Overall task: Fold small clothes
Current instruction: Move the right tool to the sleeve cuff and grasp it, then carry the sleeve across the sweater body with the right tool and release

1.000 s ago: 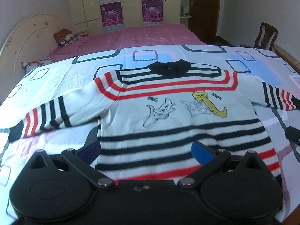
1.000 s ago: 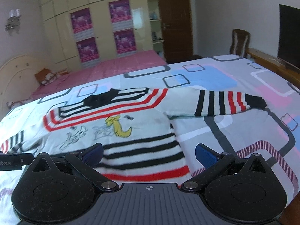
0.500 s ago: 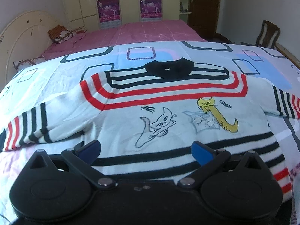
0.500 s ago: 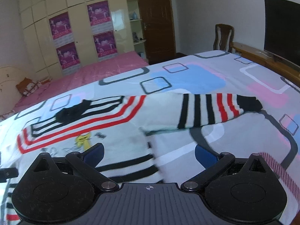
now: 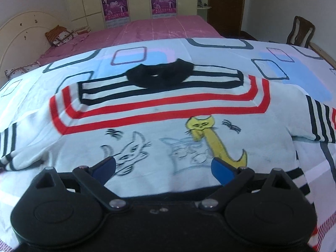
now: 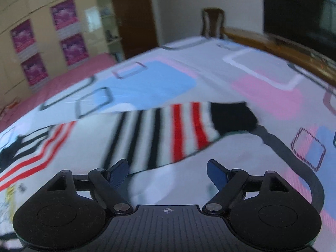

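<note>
A small white sweater (image 5: 168, 126) with red and black stripes, a black collar (image 5: 159, 76) and cat drawings lies flat, front up, on the patterned bedsheet (image 5: 279, 71). My left gripper (image 5: 162, 169) is open and empty, low over the sweater's chest by the cats. In the right wrist view the sweater's right sleeve (image 6: 168, 130) stretches out with its black cuff (image 6: 232, 116) at the end. My right gripper (image 6: 167, 172) is open and empty, just in front of that sleeve.
A pink bed (image 5: 147, 27) with a pillow (image 5: 59, 35) lies beyond, with wardrobes and posters behind. A wooden chair (image 5: 301, 31) stands at the right. A wooden bed rail (image 6: 283, 48) and a dark screen (image 6: 300, 8) are at the far right.
My left gripper has moved forward from the hem up to the chest. My right gripper has swung right and forward from the hem to the right sleeve. Both stayed open.
</note>
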